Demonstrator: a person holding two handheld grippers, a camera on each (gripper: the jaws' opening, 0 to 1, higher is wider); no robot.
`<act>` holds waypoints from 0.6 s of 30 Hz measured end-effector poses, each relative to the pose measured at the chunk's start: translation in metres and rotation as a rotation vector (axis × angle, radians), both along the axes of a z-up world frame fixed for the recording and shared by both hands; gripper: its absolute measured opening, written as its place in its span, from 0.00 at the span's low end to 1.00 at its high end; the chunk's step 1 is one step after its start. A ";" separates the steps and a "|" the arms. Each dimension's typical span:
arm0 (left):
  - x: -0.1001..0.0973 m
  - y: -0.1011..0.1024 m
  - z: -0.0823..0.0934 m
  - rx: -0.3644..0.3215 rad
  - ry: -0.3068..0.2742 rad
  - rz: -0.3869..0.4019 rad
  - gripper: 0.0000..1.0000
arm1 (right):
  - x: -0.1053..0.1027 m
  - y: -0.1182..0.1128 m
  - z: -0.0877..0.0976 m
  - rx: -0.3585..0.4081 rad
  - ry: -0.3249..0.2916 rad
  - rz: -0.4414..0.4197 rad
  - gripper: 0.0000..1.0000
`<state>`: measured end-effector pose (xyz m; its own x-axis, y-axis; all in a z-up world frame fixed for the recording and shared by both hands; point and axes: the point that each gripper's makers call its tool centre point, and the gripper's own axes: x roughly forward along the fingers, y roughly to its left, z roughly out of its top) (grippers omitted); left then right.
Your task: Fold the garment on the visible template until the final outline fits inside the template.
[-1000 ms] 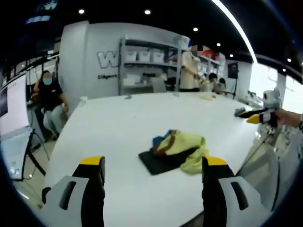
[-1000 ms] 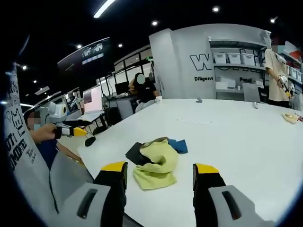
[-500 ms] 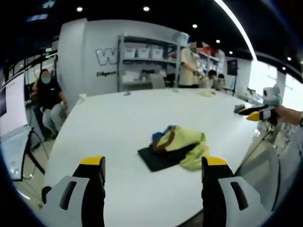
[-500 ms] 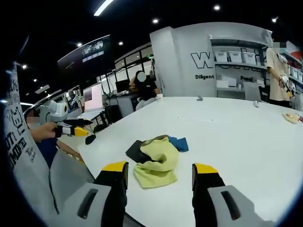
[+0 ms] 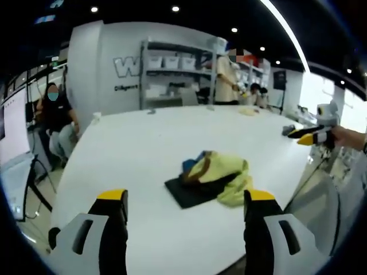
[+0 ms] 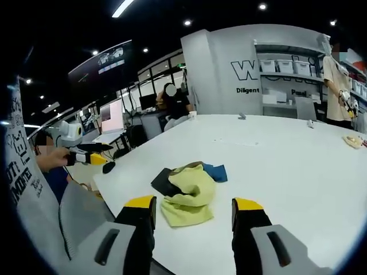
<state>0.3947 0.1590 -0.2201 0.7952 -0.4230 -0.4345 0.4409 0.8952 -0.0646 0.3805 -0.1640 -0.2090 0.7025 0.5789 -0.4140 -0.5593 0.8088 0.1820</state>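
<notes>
- Yellow-green cloth, the garment, lies bunched at centre frame in the left gripper view, heaped over a dark template with a blue piece poking out behind it; in the right gripper view the same heap sits at lower centre.
- Left gripper and right gripper both hang short of the cloth with jaws spread wide, grasping nothing.
- Likely slip: a pinch into the crumpled pile may catch several layers, or drag the template and blue piece along.
- Near the table's edge, a loose pull could send cloth off the side.
- White table, broad and glossy, offers little friction.
- Shelving with bins stands at upper centre; people sit and stand around.
</notes>
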 end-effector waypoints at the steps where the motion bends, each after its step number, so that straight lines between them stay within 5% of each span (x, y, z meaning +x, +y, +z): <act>1: 0.001 0.000 0.000 -0.002 -0.001 -0.001 0.78 | 0.001 0.000 -0.001 -0.002 0.001 0.001 0.50; 18: 0.019 -0.003 -0.017 0.015 0.029 -0.025 0.74 | 0.023 0.003 -0.008 -0.039 0.010 0.050 0.48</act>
<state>0.4132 0.1558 -0.2366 0.7717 -0.4355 -0.4635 0.4609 0.8851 -0.0642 0.4037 -0.1614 -0.2175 0.6690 0.5964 -0.4435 -0.5972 0.7866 0.1569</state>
